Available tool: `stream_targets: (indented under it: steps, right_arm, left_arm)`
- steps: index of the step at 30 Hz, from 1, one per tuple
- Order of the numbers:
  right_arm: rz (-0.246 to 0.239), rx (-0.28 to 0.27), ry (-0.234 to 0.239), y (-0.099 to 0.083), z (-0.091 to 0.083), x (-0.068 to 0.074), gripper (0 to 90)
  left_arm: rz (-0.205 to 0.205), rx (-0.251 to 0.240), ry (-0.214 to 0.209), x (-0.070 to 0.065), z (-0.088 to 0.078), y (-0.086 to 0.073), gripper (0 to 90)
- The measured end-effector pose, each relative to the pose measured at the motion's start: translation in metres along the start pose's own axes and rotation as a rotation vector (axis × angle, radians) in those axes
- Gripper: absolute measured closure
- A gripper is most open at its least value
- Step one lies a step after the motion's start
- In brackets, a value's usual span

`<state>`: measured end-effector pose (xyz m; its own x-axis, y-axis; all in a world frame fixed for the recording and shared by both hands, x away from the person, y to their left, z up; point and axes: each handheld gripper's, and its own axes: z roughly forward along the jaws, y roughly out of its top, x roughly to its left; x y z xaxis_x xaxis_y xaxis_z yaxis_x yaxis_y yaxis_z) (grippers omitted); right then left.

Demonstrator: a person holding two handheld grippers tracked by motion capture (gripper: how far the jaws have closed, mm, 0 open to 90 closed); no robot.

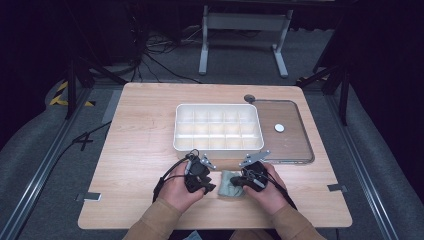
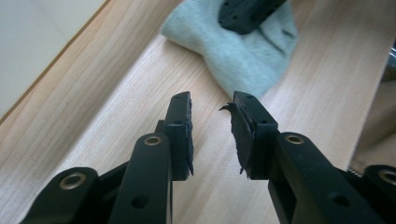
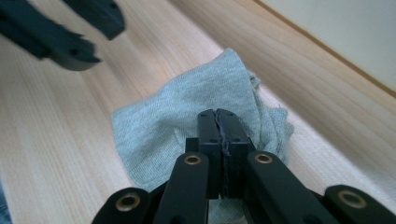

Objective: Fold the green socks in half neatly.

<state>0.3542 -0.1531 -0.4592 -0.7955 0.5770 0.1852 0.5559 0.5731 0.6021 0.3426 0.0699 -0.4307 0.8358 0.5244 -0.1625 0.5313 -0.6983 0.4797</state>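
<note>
From above, my left gripper [image 1: 206, 186] and right gripper [image 1: 243, 182] flank a grey cloth [image 1: 229, 184] on the table [image 1: 135, 145], just in front of the white tray [image 1: 218, 127]. Along my left gripper [image 2: 212, 105], the jaws stand apart and bare, the cloth [image 2: 238, 58] just ahead. Along my right gripper [image 3: 217, 114], the jaws are pressed together over the cloth [image 3: 187, 116]; whether they pinch it I cannot tell.

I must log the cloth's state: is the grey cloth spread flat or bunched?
Bunched. The cloth lies crumpled in folds on the table, and the right gripper is over it with shut fingers.
</note>
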Motion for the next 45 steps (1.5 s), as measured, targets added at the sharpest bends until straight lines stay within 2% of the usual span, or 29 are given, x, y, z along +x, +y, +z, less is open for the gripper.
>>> stream_targets:
  steps: [5, 11, 14, 17, 19, 22, 24, 25, 27, 32, 34, 37, 40, 42, 43, 45]
  right_arm:
    - [-0.043, 0.015, 0.05, 0.0, 0.002, 0.008, 89.9]
    - [-0.066, 0.013, 0.044, 0.001, 0.002, 0.011, 89.7]
    - [-0.065, -0.014, 0.049, 0.002, -0.002, 0.011, 89.3]
    - [-0.069, -0.04, 0.049, 0.006, -0.011, 0.014, 89.2]
    - [-0.069, -0.05, 0.042, 0.008, -0.017, 0.016, 89.3]
    - [-0.054, -0.031, 0.027, 0.007, -0.021, 0.017, 89.5]
    - [-0.032, 0.012, 0.028, 0.005, -0.017, 0.015, 89.5]
    - [-0.032, 0.012, 0.028, 0.005, -0.017, 0.015, 89.5]
    - [-0.029, 0.057, 0.033, 0.002, -0.007, 0.012, 89.7]
    - [-0.023, 0.065, 0.059, 0.0, -0.002, 0.012, 89.8]
    - [-0.034, 0.07, 0.09, -0.001, -0.001, 0.014, 89.9]
    - [-0.065, 0.072, 0.103, 0.0, 0.0, 0.017, 89.9]
    - [-0.077, 0.071, 0.098, 0.0, 0.0, 0.018, 89.9]
    - [-0.079, 0.068, 0.096, 0.0, 0.0, 0.018, 89.9]
    - [-0.077, 0.061, 0.088, -0.001, 0.0, 0.019, 89.8]
    - [-0.075, 0.05, 0.066, 0.0, 0.001, 0.021, 89.9]
  left_arm:
    - [0.021, 0.008, -0.017, 0.004, 0.005, -0.004, 67.8]
    - [0.021, 0.012, -0.031, 0.006, 0.005, -0.006, 69.5]
    - [0.011, 0.014, -0.048, 0.007, 0.006, -0.007, 69.8]
    - [0.021, 0.038, -0.069, 0.009, 0.007, -0.008, 68.8]
    - [0.02, 0.04, -0.065, 0.009, 0.008, -0.008, 68.7]
    - [0.015, 0.046, -0.071, 0.009, 0.008, -0.008, 69.2]
    - [0.033, 0.046, -0.065, 0.009, 0.01, -0.008, 69.2]
    - [0.033, 0.046, -0.065, 0.009, 0.01, -0.008, 69.2]
    - [0.051, 0.054, -0.052, 0.009, 0.013, -0.007, 69.1]
    - [0.08, 0.063, -0.044, 0.006, 0.017, -0.005, 69.9]
    - [0.097, 0.083, -0.048, 0.004, 0.02, -0.003, 70.6]
    - [0.131, 0.079, -0.061, -0.001, 0.024, -0.001, 72.2]
    - [0.164, 0.103, -0.066, -0.004, 0.024, 0.002, 74.3]
    - [0.165, 0.092, -0.063, -0.005, 0.025, 0.002, 75.2]
    - [0.164, 0.088, -0.075, -0.007, 0.027, 0.003, 75.2]
    - [0.187, 0.092, -0.07, -0.01, 0.028, 0.005, 75.6]
